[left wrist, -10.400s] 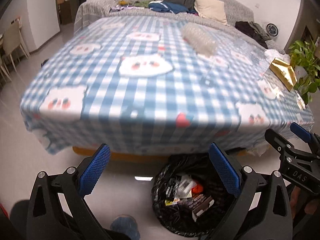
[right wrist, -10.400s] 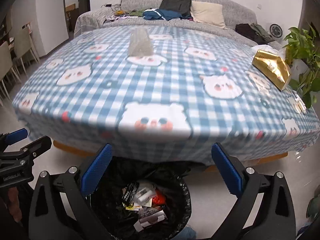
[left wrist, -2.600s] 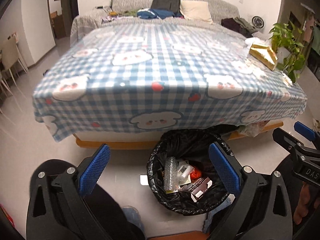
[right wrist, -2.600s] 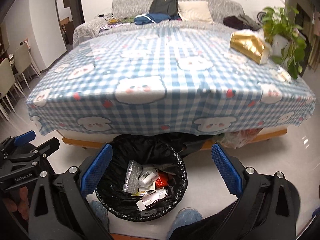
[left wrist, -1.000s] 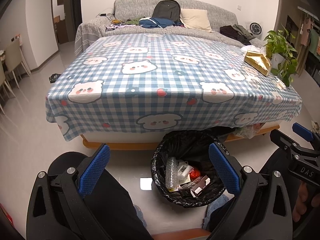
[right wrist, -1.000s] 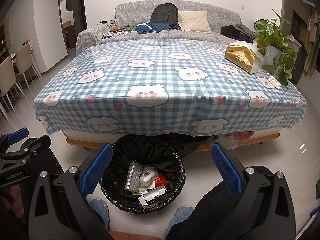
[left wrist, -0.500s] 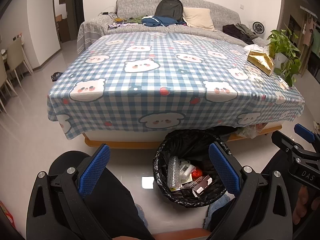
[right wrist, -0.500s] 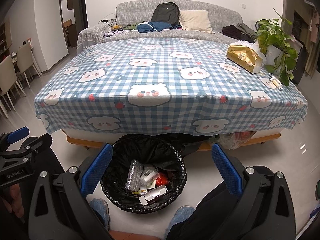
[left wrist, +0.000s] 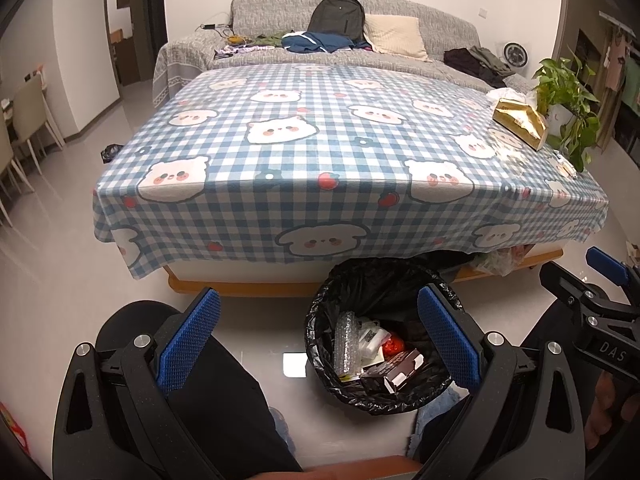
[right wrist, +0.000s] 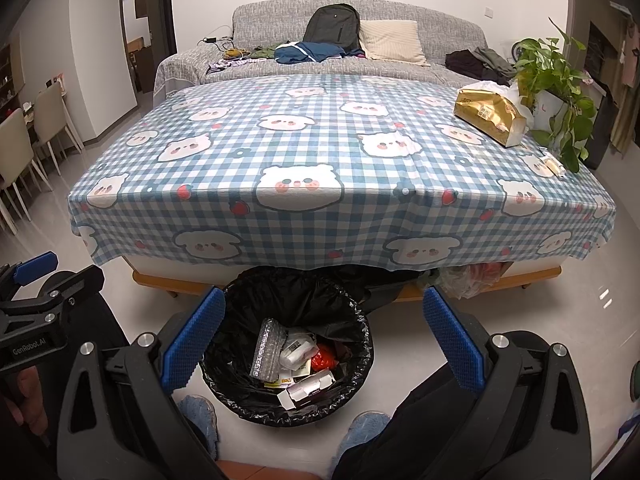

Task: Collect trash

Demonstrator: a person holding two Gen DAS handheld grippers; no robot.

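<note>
A black-lined trash bin (left wrist: 320,320) (right wrist: 360,320) stands on the floor at the table's near edge. In it lie a crushed clear plastic bottle (left wrist: 344,344) (right wrist: 268,348), white wrappers, a red scrap and a small carton. My left gripper (left wrist: 316,340) is open and empty, held back from the table above the floor and bin. My right gripper (right wrist: 320,332) is open and empty, above the bin. Each gripper shows at the edge of the other's view.
The table wears a blue checked cloth with bear prints (left wrist: 320,152) (right wrist: 320,152). A gold tissue pack (left wrist: 520,122) (right wrist: 490,118), a potted plant (right wrist: 552,80) and a small item at the right edge (right wrist: 554,166) are on it. A grey sofa (right wrist: 352,40) stands behind, chairs (right wrist: 24,148) at left.
Both grippers have drawn back and risen a little from the table, so more of it shows. The clear bottle that lay on the table earlier is in the bin.
</note>
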